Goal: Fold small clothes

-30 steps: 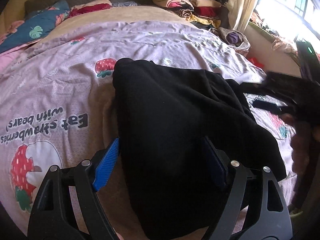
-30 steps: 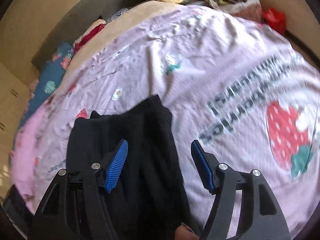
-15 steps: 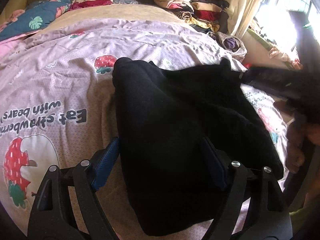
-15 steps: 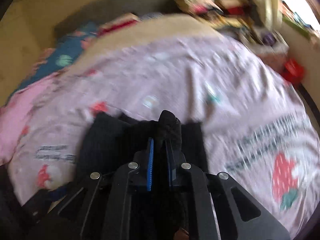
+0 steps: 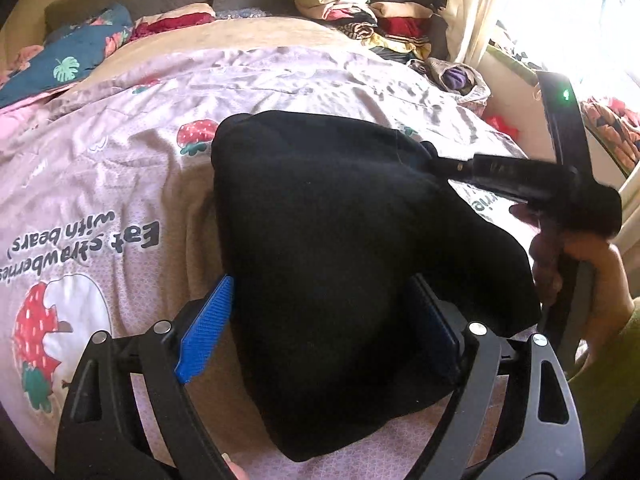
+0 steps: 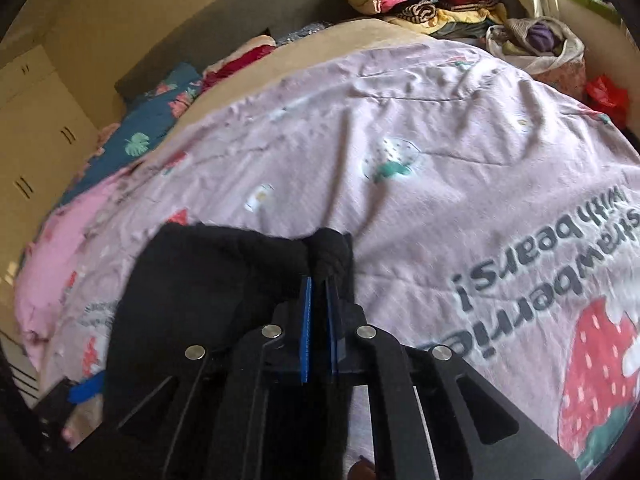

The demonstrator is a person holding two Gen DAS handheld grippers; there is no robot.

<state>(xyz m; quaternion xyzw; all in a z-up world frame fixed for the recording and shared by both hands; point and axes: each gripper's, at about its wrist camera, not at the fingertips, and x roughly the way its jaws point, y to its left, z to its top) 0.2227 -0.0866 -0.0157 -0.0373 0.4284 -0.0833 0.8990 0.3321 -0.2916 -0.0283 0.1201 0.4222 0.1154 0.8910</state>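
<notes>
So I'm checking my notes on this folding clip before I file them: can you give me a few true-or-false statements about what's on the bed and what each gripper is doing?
1. The right gripper is shut on a bunched edge of the black garment. True.
2. The left gripper is clamped tight on the garment. False: its jaws are opening and stand wide, with the cloth lying between them.
3. The garment lies on a pink strawberry-print bedspread. True.
4. The far end of the bed is bare. False: a pile of folded clothes sits there.
</notes>
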